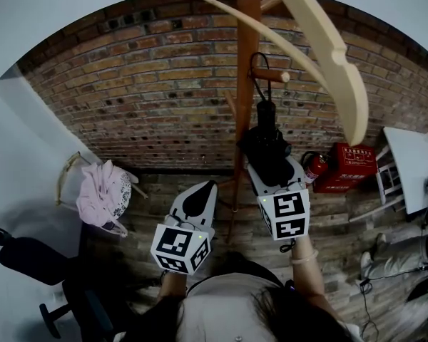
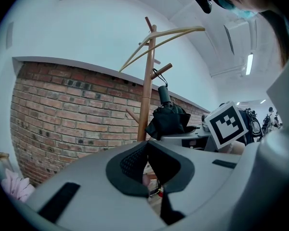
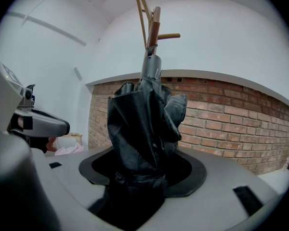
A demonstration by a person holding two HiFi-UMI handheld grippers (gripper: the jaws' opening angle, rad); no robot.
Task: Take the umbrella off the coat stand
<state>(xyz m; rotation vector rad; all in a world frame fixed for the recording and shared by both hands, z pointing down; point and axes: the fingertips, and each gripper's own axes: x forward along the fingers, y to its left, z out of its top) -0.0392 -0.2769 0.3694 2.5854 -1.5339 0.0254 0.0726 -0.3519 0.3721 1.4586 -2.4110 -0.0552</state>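
Centre frame: right gripper (image 3: 138,179) clamps the folded umbrella (image 3: 140,121), upright beneath its coat stand (image 1: 247,63) peg; left gripper (image 1: 203,194) lower left, jaws together, empty

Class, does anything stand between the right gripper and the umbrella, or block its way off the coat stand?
Nothing between them: the right gripper is shut on the umbrella. Only its strap, looped over the stand's peg, holds it.

No words, brands or numbers legible anywhere. Black-and-white square marker patterns, not lettering, on the cubes of the left gripper (image 1: 203,193) and right gripper (image 1: 269,164). Pale print on the red box (image 1: 357,168) against the brick wall (image 1: 150,98), too small to read.
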